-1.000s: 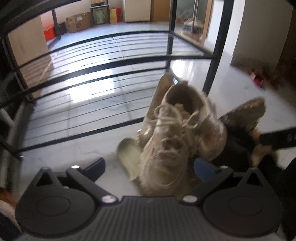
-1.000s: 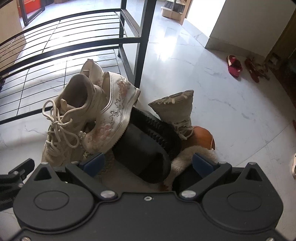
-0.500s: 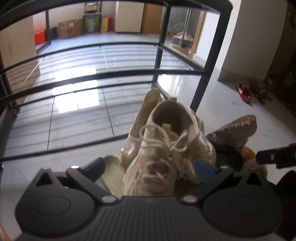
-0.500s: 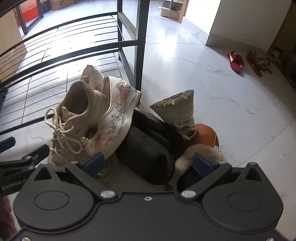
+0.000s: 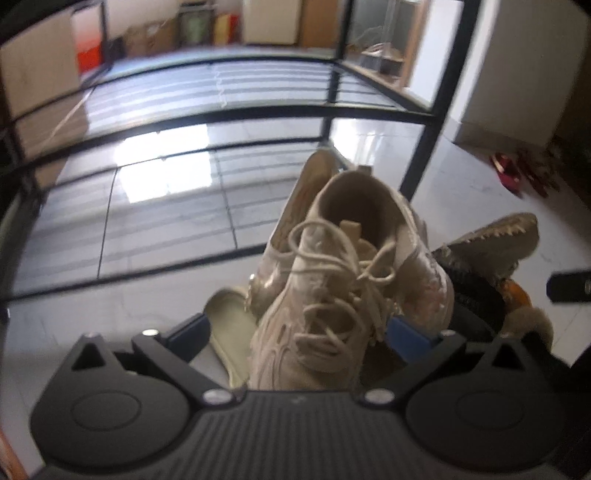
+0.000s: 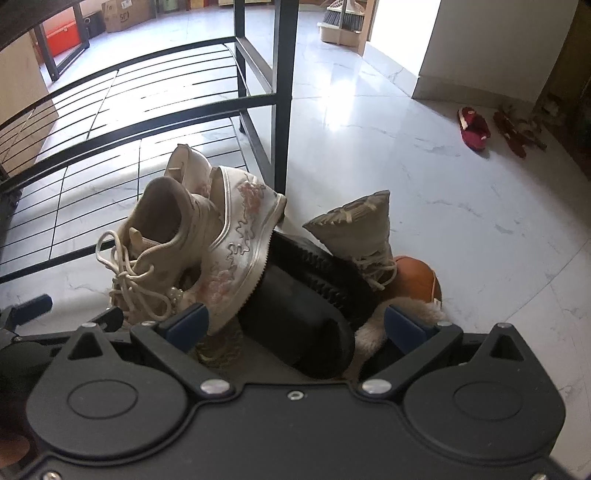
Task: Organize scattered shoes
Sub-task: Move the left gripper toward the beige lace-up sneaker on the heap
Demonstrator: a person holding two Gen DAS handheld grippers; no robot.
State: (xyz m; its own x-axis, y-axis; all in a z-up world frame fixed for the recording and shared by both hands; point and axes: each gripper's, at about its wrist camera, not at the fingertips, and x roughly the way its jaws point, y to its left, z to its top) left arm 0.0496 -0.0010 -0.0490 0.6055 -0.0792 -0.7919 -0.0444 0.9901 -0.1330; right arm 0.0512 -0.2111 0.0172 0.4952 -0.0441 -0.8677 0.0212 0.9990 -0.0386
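A pile of shoes lies on the white floor beside a black metal shoe rack (image 6: 280,110). A beige laced sneaker (image 5: 332,295) sits on top; it also shows in the right wrist view (image 6: 155,251), next to a white embroidered shoe (image 6: 240,240). My left gripper (image 5: 299,332) is open, its jaws on either side of the sneaker's toe. My right gripper (image 6: 293,325) is open over a black slipper (image 6: 306,314). A tan boot (image 6: 362,225), an orange shoe (image 6: 413,277) and a furry slipper (image 6: 406,314) lie in the pile.
The rack's slatted shelves (image 5: 221,122) stretch behind the pile. Red shoes (image 6: 474,127) lie on the floor at the far right by a wall. Cardboard boxes (image 6: 125,14) and a red crate (image 6: 61,31) stand far back. A pale insole (image 5: 229,332) lies under the sneaker.
My left gripper has come closer to the beige sneaker, which now fills more of its view. My right gripper has drawn back and up a little; the pile has not moved.
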